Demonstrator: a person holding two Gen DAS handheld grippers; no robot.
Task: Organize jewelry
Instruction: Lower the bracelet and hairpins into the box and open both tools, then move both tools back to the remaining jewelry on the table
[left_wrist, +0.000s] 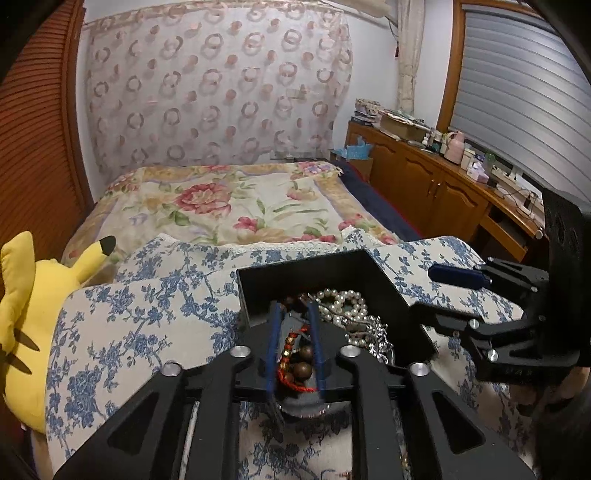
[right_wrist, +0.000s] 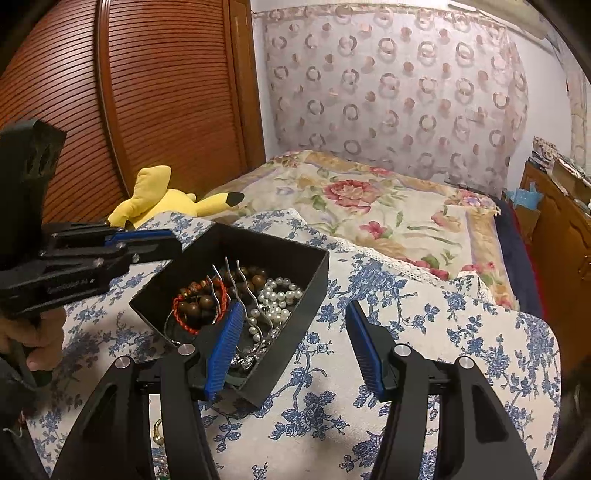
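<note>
The left gripper (left_wrist: 295, 347) has its jaws nearly closed, and whether they pinch the wooden-bead bracelet (right_wrist: 197, 301) lying in the black box (right_wrist: 295, 258) is unclear; the right gripper (right_wrist: 295, 350) waits with jaws wide apart, empty, straddling the box's near wall, likely to steady it; pearls (right_wrist: 277, 295) lie alongside.

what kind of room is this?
Almost certainly a home bedroom: a bed with a floral cover, a yellow plush toy beside it, and a cluttered wooden sideboard under a shuttered window.
</note>
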